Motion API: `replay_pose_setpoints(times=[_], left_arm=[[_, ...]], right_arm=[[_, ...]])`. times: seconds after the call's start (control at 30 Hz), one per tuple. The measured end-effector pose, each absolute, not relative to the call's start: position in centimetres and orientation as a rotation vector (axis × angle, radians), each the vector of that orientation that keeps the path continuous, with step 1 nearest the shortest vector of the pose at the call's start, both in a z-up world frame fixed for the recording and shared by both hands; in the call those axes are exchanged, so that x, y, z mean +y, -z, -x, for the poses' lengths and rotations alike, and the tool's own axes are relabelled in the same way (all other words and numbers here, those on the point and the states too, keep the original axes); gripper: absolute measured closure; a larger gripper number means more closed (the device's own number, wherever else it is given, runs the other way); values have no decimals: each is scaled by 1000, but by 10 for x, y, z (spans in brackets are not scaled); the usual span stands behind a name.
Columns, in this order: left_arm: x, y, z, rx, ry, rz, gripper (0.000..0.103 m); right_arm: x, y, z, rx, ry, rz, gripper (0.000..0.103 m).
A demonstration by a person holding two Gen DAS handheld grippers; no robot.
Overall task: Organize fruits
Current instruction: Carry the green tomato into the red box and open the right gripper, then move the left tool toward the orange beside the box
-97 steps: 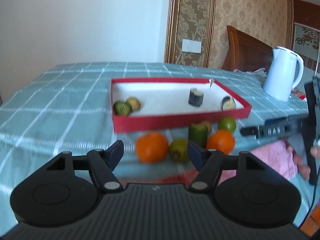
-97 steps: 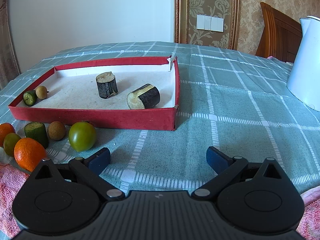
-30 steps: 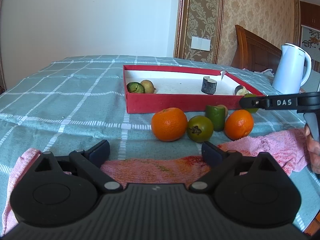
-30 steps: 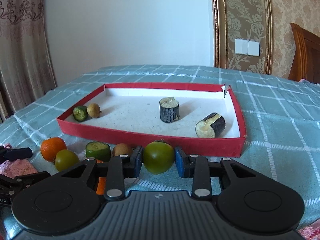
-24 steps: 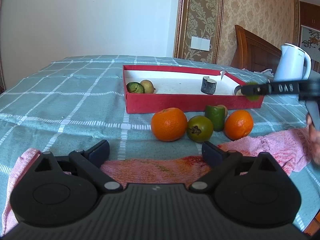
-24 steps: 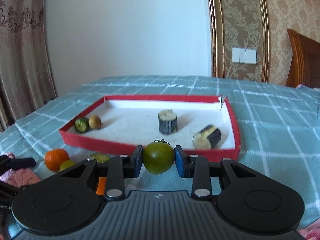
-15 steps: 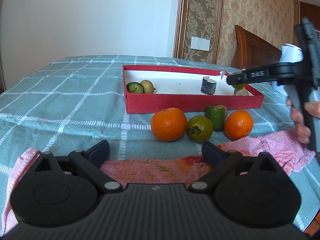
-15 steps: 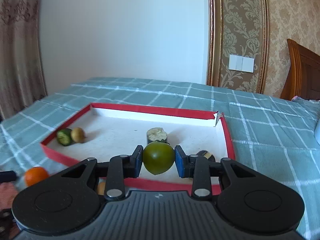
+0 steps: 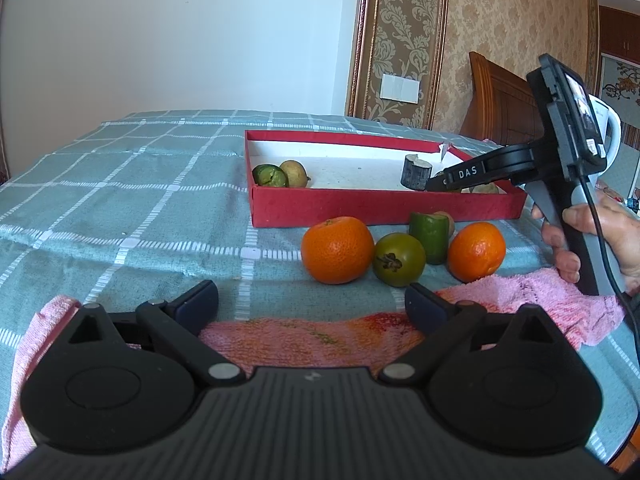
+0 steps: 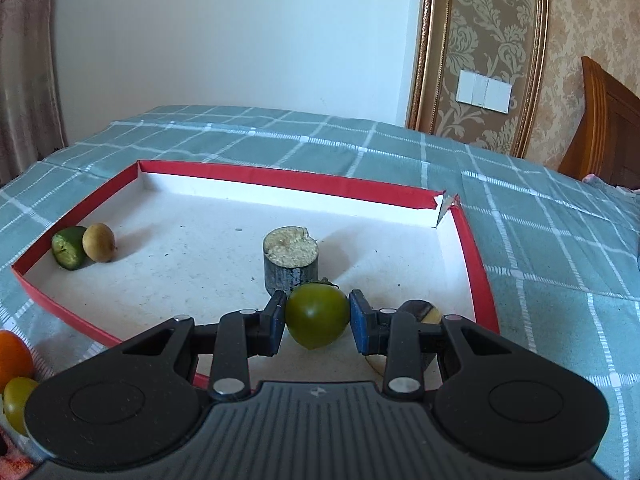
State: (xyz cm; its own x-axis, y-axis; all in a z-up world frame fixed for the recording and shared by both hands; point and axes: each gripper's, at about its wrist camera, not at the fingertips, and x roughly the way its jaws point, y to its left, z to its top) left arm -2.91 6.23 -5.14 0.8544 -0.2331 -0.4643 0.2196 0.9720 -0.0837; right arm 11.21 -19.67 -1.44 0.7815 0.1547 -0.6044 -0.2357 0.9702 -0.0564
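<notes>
A green tomato (image 10: 317, 315) was gripped between the two blue pads of the right gripper (image 10: 317, 322) and was held above the near part of the red tray (image 10: 280, 185), over its white floor. Just behind the tomato, an upright dark eggplant piece (image 10: 291, 264) was standing in the tray, and a second eggplant piece (image 10: 420, 308) was lying at the near right corner of the tray, partly hidden by the gripper. In the left corner of the tray, a cut green fruit (image 10: 68, 253) and a small brown fruit (image 10: 98, 242) were lying touching each other.

The left gripper (image 9: 312, 300) was held spread wide with nothing between its fingers, in front of the tray and over a pink towel (image 9: 304, 340). Between the towel and the front wall of the tray, on the checked cloth (image 9: 120, 184), two oranges (image 9: 338, 250) (image 9: 476, 252), another green tomato (image 9: 399, 259) and a green cucumber piece (image 9: 429, 236) were lying in a row. A white kettle (image 9: 611, 132) was seen to the right of the tray, mostly covered by the right gripper.
</notes>
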Motion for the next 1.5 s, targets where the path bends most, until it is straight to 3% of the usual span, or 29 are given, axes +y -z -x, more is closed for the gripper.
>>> replay_pose_setpoints(times=[0.13, 0.23, 0.3, 0.37, 0.63, 0.93, 1.3, 1.5], left_arm=[[63, 51, 29, 494, 237, 24, 4], [62, 51, 29, 495, 237, 21, 4], [62, 51, 29, 496, 236, 18, 3], [61, 51, 29, 497, 230, 13, 3], [61, 52, 28, 499, 225, 10, 3], [57, 51, 26, 518, 164, -9, 3], [47, 36, 3, 553, 89, -76, 6], [37, 36, -6, 508, 105, -147, 5]], right_arm=[[-196, 15, -112, 639, -208, 137, 69], [-198, 15, -111, 651, -208, 122, 61], [-200, 12, -105, 640, -204, 121, 33], [-203, 7, -92, 591, -191, 121, 25], [-231, -4, -43, 514, -202, 72, 25], [-256, 13, -25, 603, -196, 29, 23], [-257, 22, -30, 676, -209, 12, 7], [-255, 23, -32, 686, -213, 25, 5]])
